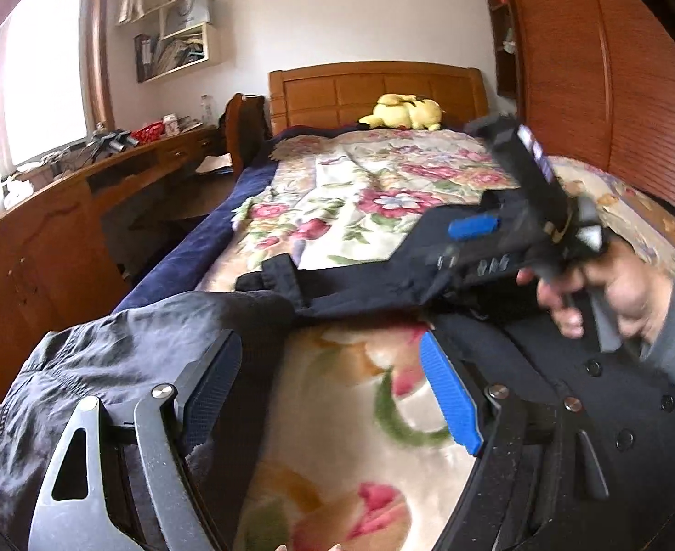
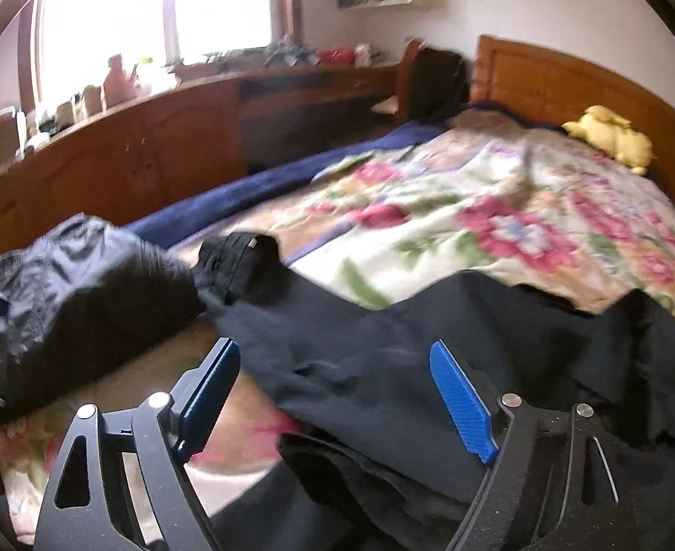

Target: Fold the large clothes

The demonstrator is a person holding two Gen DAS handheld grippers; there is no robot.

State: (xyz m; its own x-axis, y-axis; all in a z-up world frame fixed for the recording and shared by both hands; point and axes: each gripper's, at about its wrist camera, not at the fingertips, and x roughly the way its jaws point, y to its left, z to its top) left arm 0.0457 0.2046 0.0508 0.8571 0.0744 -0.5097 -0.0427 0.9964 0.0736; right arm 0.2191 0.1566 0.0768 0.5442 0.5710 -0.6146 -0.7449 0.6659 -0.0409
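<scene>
Motion blur softens the right tool (image 1: 470,225) at the right of the left wrist view, where a hand (image 1: 613,294) grips its handle. The left tool (image 1: 332,395) is released, jaws spread over the floral blanket (image 1: 383,202); the right tool (image 2: 337,395) is likewise released above the dark garment (image 2: 383,344). The garment lies across the lower frame on the bed, its near edge cut off. A crumpled black jacket (image 2: 70,284) sits at lower left. The wall shelf (image 1: 185,46) holds items too small to identify.

**Dark Clothes on a Flowered Bed**

The blanket (image 1: 383,193) is cream with pink-red flowers and green leaves, edged navy at nine o'clock. The garments (image 2: 383,349) are black (one shinier). Gripper pads (image 2: 461,402) are blue; the plush toy (image 1: 404,112) yellow.
</scene>
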